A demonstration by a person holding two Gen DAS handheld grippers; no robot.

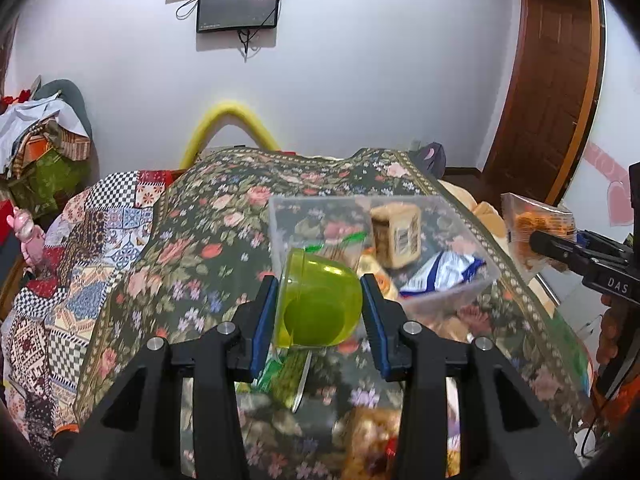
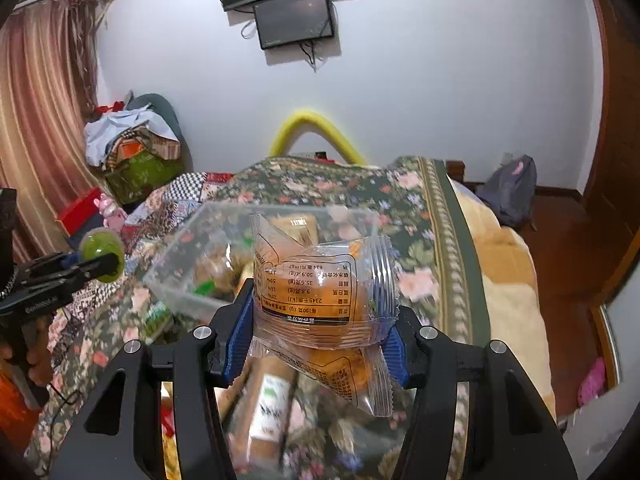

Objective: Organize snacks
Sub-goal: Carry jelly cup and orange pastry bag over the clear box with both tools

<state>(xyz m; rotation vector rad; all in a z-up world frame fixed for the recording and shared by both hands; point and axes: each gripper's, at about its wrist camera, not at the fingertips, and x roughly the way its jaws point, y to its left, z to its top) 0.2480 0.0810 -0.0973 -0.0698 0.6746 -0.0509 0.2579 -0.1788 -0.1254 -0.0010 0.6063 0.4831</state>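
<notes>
My left gripper [image 1: 319, 308] is shut on a green jelly cup [image 1: 318, 304], held above the floral blanket just in front of a clear plastic bin [image 1: 472, 286]. The bin holds several wrapped snacks, among them a beige packet [image 1: 396, 236] and a blue-white wrapper [image 1: 438, 276]. My right gripper [image 2: 320, 320] is shut on clear packets of orange pastry [image 2: 320, 288], held in the air before the same bin [image 2: 180, 280]. The right gripper with its packets shows at the right of the left wrist view [image 1: 536, 236]. The left gripper with the cup shows at the left of the right wrist view [image 2: 102, 256].
Loose snack packets lie on the floral blanket below both grippers [image 1: 288, 376] [image 2: 268, 404]. A patchwork quilt [image 1: 80, 248] lies to the left. A pile of clothes [image 2: 132, 140] stands at the far left. A wooden door [image 1: 548, 80] is at the right, and a yellow tube [image 1: 228, 120] stands behind the bed.
</notes>
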